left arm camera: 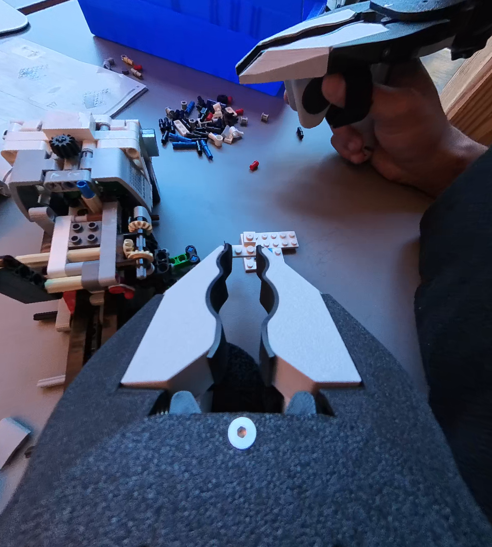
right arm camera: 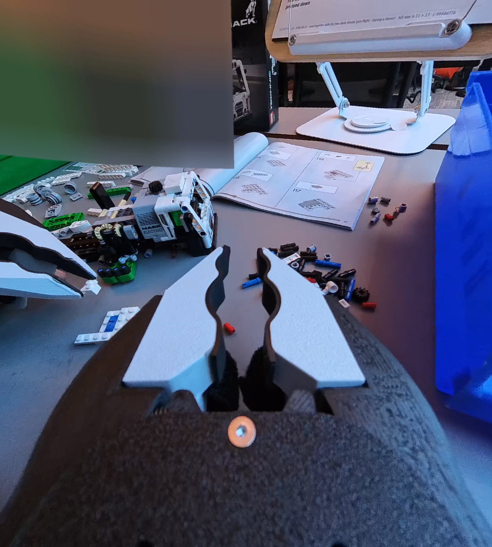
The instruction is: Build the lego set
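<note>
My left gripper (left arm camera: pixel 243 250) is shut on a small white plate piece (left arm camera: pixel 244 251), held low over the table. It also shows at the left of the right wrist view (right arm camera: pixel 89 281), with the piece (right arm camera: pixel 92 286) at its tips. A flat white plate assembly (left arm camera: pixel 274 240) lies on the table just beyond the tips; it carries a blue tile in the right wrist view (right arm camera: pixel 110 324). The half-built white and grey truck model (left arm camera: pixel 90 207) (right arm camera: pixel 165 216) stands to the left. My right gripper (right arm camera: pixel 243 251) is open and empty above a pile of small pins (right arm camera: pixel 321 272).
A lone red pin (right arm camera: pixel 228 328) lies under the right gripper. The open instruction booklet (right arm camera: pixel 298 183), a blue bin (right arm camera: pixel 481 236), a white stand (right arm camera: pixel 372 127), the set's box (right arm camera: pixel 253 74) and a green baseplate (right arm camera: pixel 8 174) with loose parts ring the table. The person's hand (left arm camera: pixel 401 142) holds the right gripper (left arm camera: pixel 283 59). The grippers' ends are close to 15 cm from one another.
</note>
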`<state>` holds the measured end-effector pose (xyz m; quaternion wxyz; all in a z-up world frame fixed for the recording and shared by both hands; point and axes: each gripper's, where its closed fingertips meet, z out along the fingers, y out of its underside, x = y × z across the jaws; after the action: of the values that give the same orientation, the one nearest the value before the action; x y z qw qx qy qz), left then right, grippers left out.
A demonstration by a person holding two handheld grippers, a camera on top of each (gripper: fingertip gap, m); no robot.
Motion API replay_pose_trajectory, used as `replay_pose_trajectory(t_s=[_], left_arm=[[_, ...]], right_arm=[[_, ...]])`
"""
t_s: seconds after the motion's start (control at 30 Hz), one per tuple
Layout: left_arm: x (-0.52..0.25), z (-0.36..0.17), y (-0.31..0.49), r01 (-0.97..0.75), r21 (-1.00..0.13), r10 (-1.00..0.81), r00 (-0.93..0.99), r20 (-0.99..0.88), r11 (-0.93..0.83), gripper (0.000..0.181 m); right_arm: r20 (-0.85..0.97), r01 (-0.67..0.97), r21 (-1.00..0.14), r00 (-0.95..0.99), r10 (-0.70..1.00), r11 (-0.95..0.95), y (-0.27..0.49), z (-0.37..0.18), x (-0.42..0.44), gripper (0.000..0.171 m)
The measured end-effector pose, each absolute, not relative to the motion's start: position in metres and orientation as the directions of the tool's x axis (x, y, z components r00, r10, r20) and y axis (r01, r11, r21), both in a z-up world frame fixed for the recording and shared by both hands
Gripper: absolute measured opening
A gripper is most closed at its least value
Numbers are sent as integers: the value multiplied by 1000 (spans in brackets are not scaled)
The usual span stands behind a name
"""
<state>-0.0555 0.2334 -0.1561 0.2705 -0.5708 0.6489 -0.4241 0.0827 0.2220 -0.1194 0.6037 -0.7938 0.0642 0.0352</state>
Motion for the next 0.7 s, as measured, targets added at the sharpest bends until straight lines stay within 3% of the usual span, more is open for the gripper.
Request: replay_pose_trajectory(t_s=[0.27, 0.47, 0.7], left_arm=[[-77, -148, 230, -481, -874, -970, -169, 173, -72, 14], [-99, -167, 211, -578, -814, -981, -184, 59, 59, 14], [-98, -173, 204, -595, -803, -989, -126, 76, 14, 14]], right_arm=[[-44, -42, -964, 999, 1, -264, 225, -118, 64, 19], [-82, 161, -857, 896, 437, -489, 210, -148, -30, 26], [92, 296, -737, 935, 344, -608, 202, -185, -40, 31]])
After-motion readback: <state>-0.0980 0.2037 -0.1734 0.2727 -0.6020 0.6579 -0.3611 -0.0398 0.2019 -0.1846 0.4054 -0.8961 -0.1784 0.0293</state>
